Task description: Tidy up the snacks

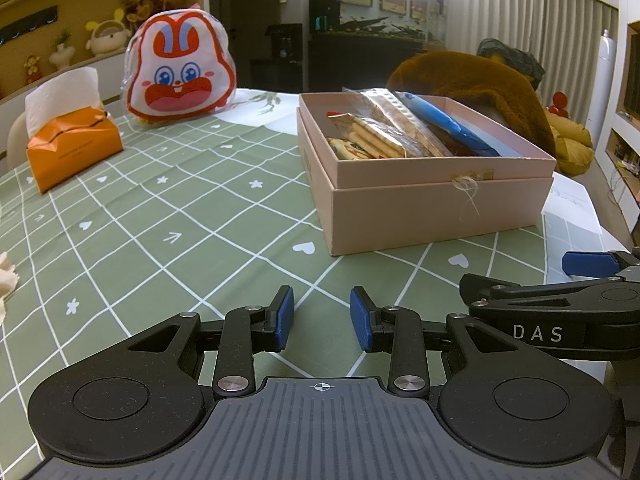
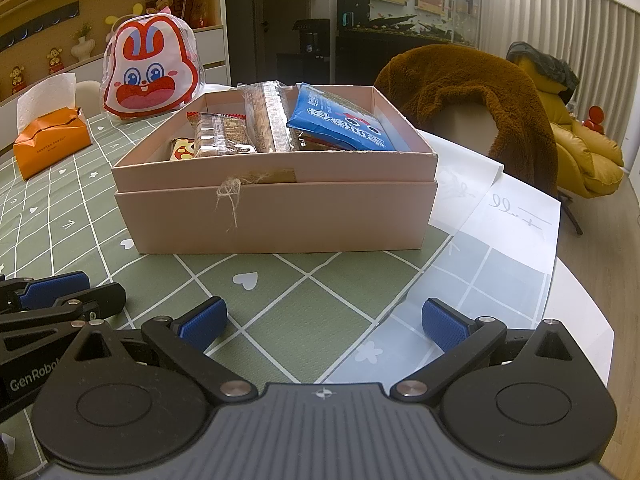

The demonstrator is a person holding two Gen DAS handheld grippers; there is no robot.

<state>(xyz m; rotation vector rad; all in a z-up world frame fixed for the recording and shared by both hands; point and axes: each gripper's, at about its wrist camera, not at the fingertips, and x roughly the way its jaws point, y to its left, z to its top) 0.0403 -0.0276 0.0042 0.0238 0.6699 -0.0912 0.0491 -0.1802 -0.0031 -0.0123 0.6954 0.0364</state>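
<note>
Snack box (image 2: 276,212) beyond empty fingers (image 2: 206,322)

This is a home, a living and dining room. The counter (image 2: 280,292) wears a green checked cloth printed with hearts and flowers, with an orange tissue box (image 1: 72,148) and a rabbit-faced bag (image 1: 180,70) at its far left. Wooden wall shelves (image 1: 60,8) on the far left hold small figurines and a vase. At the far side a fish tank (image 2: 420,12) stands on a dark cabinet, next to a dark doorway. Long pale curtains (image 2: 560,24) cover the right wall. A fluffy brown blanket (image 2: 460,92) hangs over a chair back, and a yellow armchair (image 2: 580,148) sits on the far right
</note>
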